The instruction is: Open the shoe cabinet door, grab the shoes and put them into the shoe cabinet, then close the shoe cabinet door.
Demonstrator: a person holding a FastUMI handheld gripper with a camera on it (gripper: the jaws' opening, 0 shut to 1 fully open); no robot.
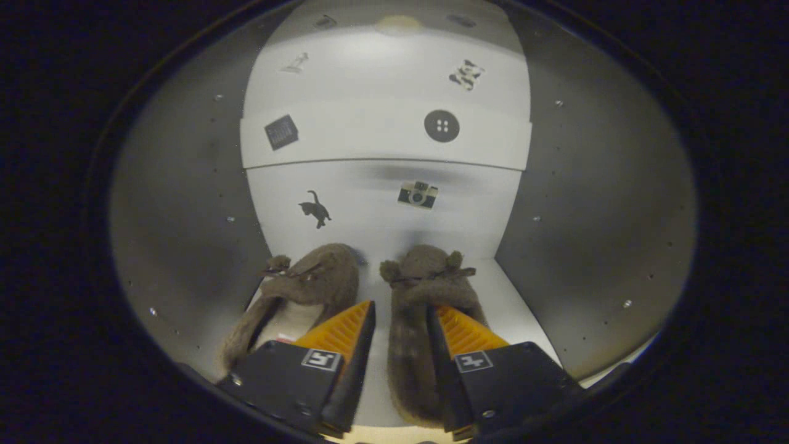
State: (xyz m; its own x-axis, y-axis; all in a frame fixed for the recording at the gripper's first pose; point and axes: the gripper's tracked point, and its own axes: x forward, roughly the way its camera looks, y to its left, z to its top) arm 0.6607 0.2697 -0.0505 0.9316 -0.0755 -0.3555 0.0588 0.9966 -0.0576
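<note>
Gripper view: tongs [399,320] parted inside the shoe cabinet [185,203], straddling the inner edge of the right slipper [425,296] without visibly pinching it; left slipper [308,290] lies just left. Risk: withdrawing with fur snagged on a finger could drag the slipper out.

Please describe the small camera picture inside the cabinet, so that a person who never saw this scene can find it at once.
Look at the white back wall of the shoe cabinet, below the shelf. There the camera sticker sits above the right brown furry slipper, beyond the open gripper. The cat sticker to its left is a black silhouette; the camera is pale and boxy.
</note>
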